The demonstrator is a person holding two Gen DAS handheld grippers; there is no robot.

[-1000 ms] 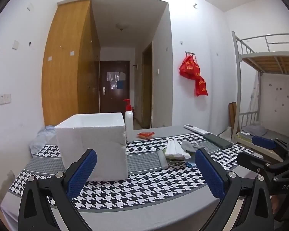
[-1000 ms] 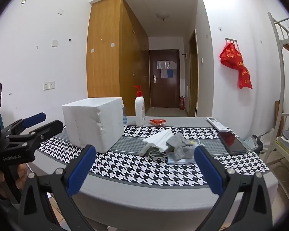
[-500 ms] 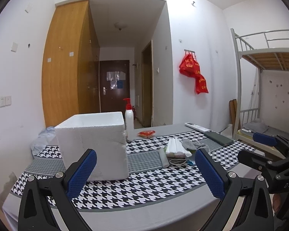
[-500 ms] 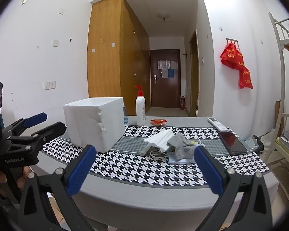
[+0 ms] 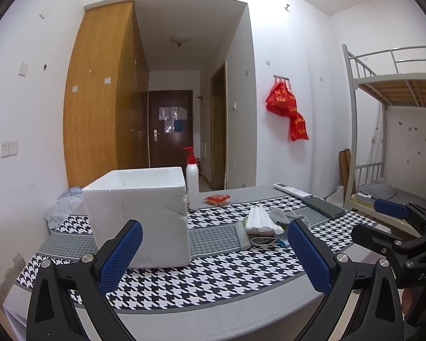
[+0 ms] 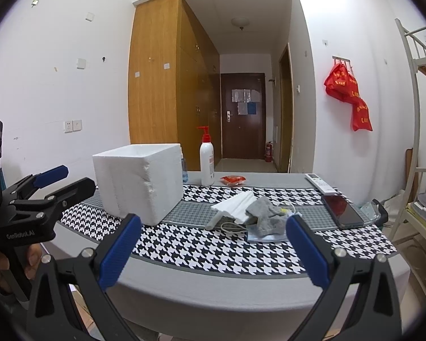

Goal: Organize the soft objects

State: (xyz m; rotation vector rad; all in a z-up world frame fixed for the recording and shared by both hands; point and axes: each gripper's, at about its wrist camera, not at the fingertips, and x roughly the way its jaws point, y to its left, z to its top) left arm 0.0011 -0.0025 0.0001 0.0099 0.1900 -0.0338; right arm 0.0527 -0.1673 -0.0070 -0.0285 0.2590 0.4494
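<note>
Both grippers hung off the near edge of the table (image 6: 241, 289), clear of everything on it. The left gripper (image 5: 214, 254) had its jaws spread wide and empty, and so did the right gripper (image 6: 213, 248). A white foam box (image 6: 139, 182) stood toward the left end of the houndstooth runner (image 6: 213, 253). The soft things lay heaped mid-runner: a grey sock (image 6: 267, 213) touching a stack of white face masks (image 6: 237, 206), over a blue mask (image 6: 265, 237). A phone (image 6: 342, 210) lay near the right edge.
</note>
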